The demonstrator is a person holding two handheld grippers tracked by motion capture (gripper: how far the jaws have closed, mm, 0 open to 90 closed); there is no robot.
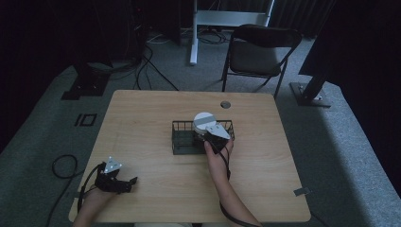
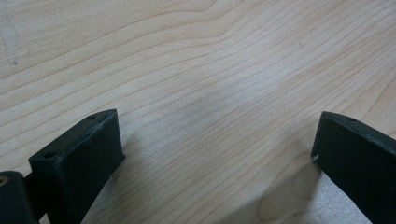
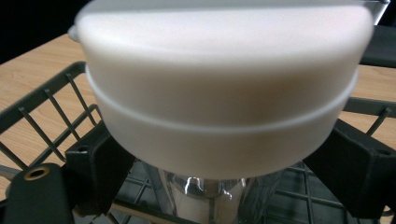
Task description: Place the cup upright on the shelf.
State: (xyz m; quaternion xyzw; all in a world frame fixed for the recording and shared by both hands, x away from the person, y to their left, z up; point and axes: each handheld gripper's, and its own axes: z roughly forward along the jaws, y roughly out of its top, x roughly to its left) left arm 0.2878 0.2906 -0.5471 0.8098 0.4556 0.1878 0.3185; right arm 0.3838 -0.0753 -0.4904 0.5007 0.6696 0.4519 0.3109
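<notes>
Right gripper (image 1: 208, 135) has its jaws clamped on either side of a white round container (image 3: 224, 88), holding it over the dark wire basket (image 1: 182, 142) near the middle of the wooden table (image 1: 142, 109). In the right gripper view the container's underside sits above the basket floor, with a shiny metal object (image 3: 201, 196) below it, so I judge that the placing or lifting is only partly done. Left gripper (image 1: 124, 183) rests at the near left of the table, jaws spread wide and empty over bare wood.
</notes>
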